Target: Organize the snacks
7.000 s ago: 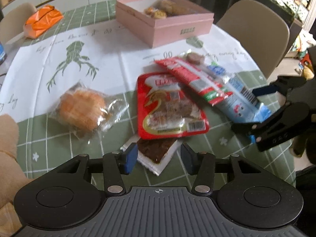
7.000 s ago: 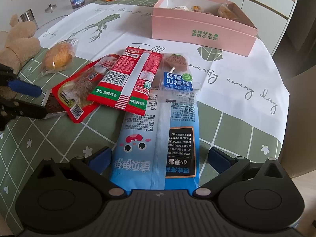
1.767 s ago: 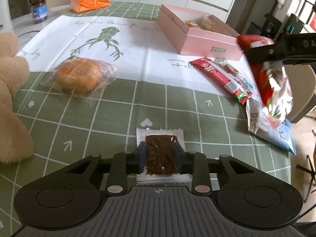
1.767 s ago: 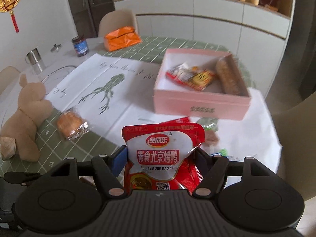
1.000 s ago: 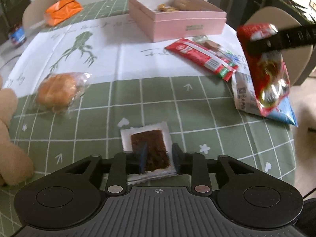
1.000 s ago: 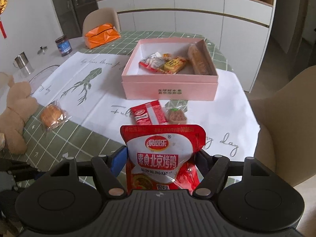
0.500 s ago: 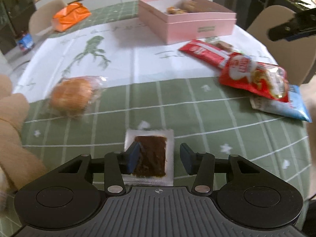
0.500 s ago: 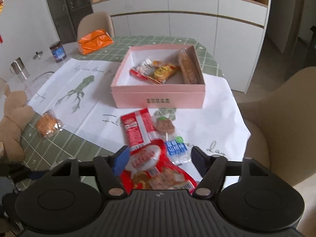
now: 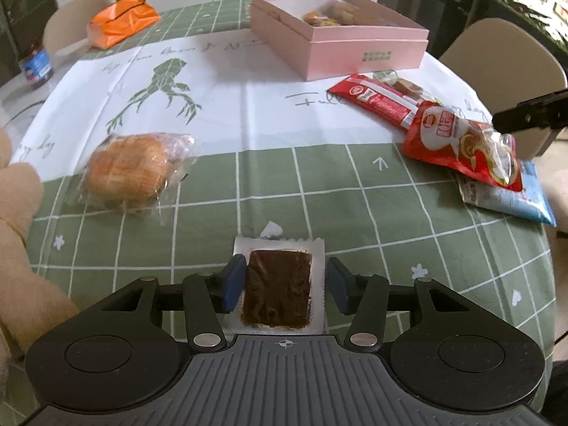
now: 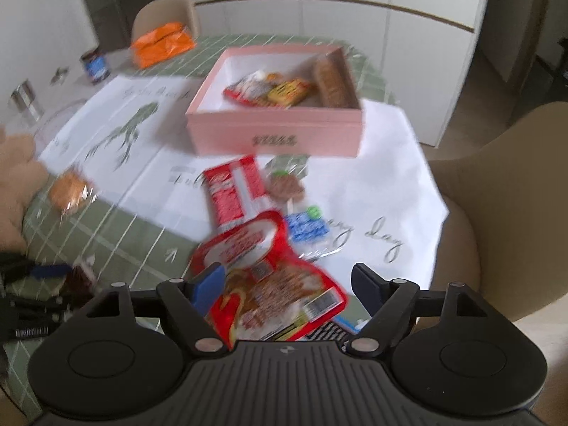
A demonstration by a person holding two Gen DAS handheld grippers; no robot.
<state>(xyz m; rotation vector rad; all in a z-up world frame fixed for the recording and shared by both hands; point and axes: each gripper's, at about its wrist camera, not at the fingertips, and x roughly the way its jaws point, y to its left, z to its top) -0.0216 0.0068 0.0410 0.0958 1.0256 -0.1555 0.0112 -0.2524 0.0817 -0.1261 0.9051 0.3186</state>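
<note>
My left gripper (image 9: 285,284) is open, its fingers either side of a brown snack in a clear packet (image 9: 278,291) lying on the green tablecloth. My right gripper (image 10: 289,284) is open above a red snack pouch (image 10: 269,277) that lies on the table; the pouch also shows in the left wrist view (image 9: 461,142). An open pink box (image 10: 277,135) holding several snacks stands at the back. A long red packet (image 10: 234,191), a lollipop-style snack (image 10: 287,186) and a blue packet (image 9: 507,195) lie near the pouch. A wrapped bun (image 9: 131,170) lies at the left.
An orange bag (image 9: 122,21) and a jar (image 10: 96,67) stand at the far side of the table. A plush toy (image 9: 17,220) sits at the left edge. Beige chairs (image 10: 504,206) stand around the table. The right wrist view is motion-blurred.
My right gripper let go of the red pouch, which now lies on the table. My left gripper opened off the brown snack packet, which stays between its fingers.
</note>
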